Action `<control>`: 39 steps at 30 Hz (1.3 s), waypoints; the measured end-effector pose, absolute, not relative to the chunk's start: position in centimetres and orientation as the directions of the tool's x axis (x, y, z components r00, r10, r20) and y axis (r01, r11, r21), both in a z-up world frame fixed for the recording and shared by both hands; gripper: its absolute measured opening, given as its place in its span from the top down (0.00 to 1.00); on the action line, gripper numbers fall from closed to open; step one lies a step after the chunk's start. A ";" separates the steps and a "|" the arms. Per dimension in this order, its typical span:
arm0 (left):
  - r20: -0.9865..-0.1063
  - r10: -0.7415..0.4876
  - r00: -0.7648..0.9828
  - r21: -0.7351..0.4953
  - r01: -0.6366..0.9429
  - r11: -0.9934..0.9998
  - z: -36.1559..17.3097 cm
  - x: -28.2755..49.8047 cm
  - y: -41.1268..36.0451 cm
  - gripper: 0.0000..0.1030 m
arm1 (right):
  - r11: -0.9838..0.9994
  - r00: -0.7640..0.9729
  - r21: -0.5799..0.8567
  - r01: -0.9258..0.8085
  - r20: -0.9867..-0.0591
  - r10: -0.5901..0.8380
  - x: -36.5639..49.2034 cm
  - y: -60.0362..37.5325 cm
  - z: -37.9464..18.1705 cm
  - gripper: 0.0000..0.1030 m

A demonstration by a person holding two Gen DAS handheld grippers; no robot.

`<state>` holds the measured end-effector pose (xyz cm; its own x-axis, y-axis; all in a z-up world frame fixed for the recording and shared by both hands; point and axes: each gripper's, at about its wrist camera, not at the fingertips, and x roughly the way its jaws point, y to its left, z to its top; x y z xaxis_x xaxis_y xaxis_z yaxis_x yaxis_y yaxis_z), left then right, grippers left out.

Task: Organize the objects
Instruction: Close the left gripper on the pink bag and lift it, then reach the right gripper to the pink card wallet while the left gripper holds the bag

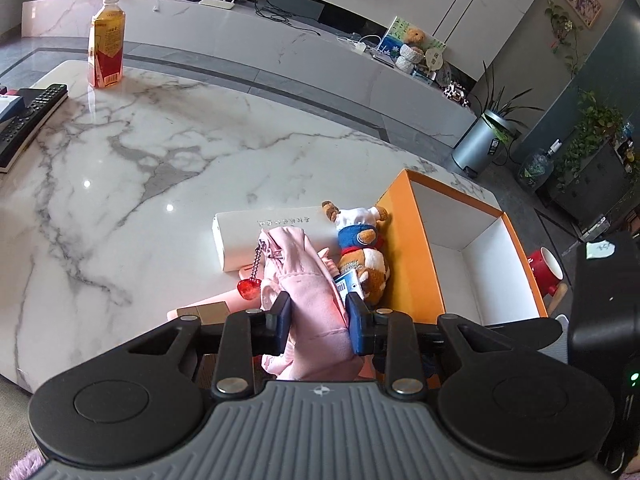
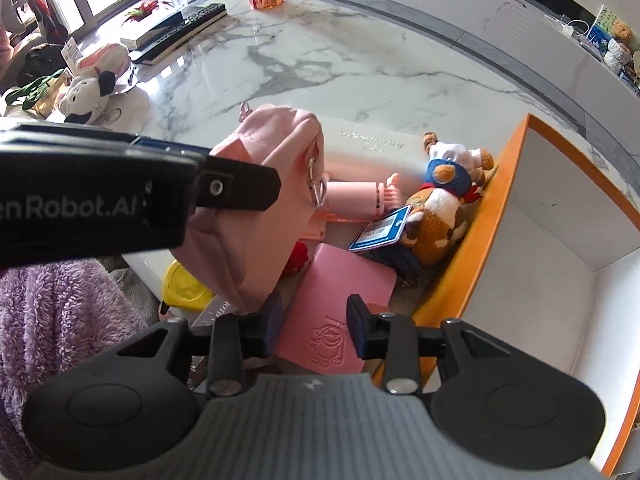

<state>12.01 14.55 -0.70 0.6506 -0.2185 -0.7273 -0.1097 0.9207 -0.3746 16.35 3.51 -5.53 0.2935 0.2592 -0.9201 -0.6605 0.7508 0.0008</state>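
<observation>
Holding the soft pink fabric pouch (image 1: 298,280) clamped between your left claw (image 1: 318,322) pads, you risk its dangling red heart charm (image 1: 249,289) snagging the brown plush bear (image 1: 362,246) just ahead-right. Its long axis runs straight forward from that claw, toward the white box; your right claw (image 2: 314,330) hangs open, empty, over the pink notebook (image 2: 338,312).

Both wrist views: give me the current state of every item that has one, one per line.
Left gripper: shut on pink pouch.
Pink pouch: lifted, held between the left fingers, red heart charm dangling.
Right gripper: open, empty, above the pink notebook.
Orange box: open, nothing seen inside.
Plush bear: lying against the box's outer wall.
Tea bottle: upright, capped.
</observation>
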 end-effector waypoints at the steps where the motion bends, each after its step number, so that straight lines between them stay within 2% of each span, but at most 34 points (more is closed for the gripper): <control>1: -0.726 -0.216 0.653 -0.372 -0.109 0.922 -0.7 11.9 14.8 0.68 | 0.747 0.283 0.000 -0.665 -0.925 0.252 16.3 3.8 -5.8 0.62; 8: -0.739 -0.212 0.640 -0.334 -0.073 0.940 -1.3 11.2 15.8 0.68 | 0.759 0.221 -0.005 -0.651 -0.958 0.183 17.1 5.3 -8.2 0.58; 14: -0.727 -0.232 0.646 -0.356 -0.067 0.932 -1.8 10.6 16.9 0.68 | 0.770 0.210 -0.061 -0.635 -0.973 0.096 18.1 6.3 -10.3 0.39; 19: -0.716 -0.258 0.648 -0.391 -0.067 0.918 -2.3 10.5 17.8 0.68 | 0.773 0.204 -0.099 -0.627 -0.978 0.040 18.6 7.1 -11.9 0.35; 22: -0.711 -0.256 0.655 -0.400 -0.077 0.913 -2.4 10.5 18.4 0.68 | 0.780 0.192 -0.090 -0.619 -0.981 0.039 18.8 7.6 -12.2 0.26; 24: -0.707 -0.257 0.659 -0.408 -0.082 0.909 -2.5 10.5 18.7 0.68 | 0.775 0.177 -0.079 -0.627 -0.983 0.044 18.7 7.8 -12.5 0.16; 25: -0.704 -0.262 0.660 -0.416 -0.084 0.906 -2.5 10.4 18.9 0.68 | 0.771 0.177 -0.082 -0.632 -0.983 0.041 18.6 7.9 -12.6 0.14; 28: -0.698 -0.274 0.661 -0.434 -0.086 0.897 -2.7 10.3 19.2 0.68 | 0.760 0.196 -0.116 -0.640 -0.981 0.015 18.4 8.0 -12.4 0.20; 30: -0.696 -0.275 0.663 -0.434 -0.084 0.897 -2.8 10.2 19.1 0.68 | 0.762 0.204 -0.130 -0.634 -0.979 0.003 18.6 7.7 -12.1 0.33; 32: -0.697 -0.278 0.661 -0.436 -0.083 0.896 -2.9 10.1 19.0 0.68 | 0.772 0.199 -0.122 -0.623 -0.980 0.005 19.0 7.2 -11.7 0.40; 34: -0.697 -0.281 0.660 -0.439 -0.081 0.895 -3.0 10.0 18.9 0.68 | 0.773 0.203 -0.130 -0.621 -0.979 -0.002 19.0 7.2 -11.6 0.40; 36: -0.697 -0.280 0.660 -0.437 -0.081 0.896 -3.0 9.9 18.8 0.69 | 0.758 0.221 -0.163 -0.632 -0.975 -0.025 18.4 7.5 -12.0 0.30; 37: -0.698 -0.273 0.662 -0.430 -0.083 0.899 -2.9 9.9 18.7 0.69 | 0.763 0.232 -0.167 -0.624 -0.972 -0.024 18.2 7.5 -12.1 0.28; 39: -0.699 -0.269 0.662 -0.428 -0.086 0.900 -3.0 9.7 18.7 0.69 | 0.765 0.248 -0.182 -0.618 -0.968 -0.030 18.1 7.4 -12.1 0.30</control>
<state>9.73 18.70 -2.95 0.6624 -0.2692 -0.6991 -0.0857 0.8998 -0.4278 18.07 7.41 -12.08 0.2476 -0.0302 -0.9684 -0.6177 0.7651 -0.1818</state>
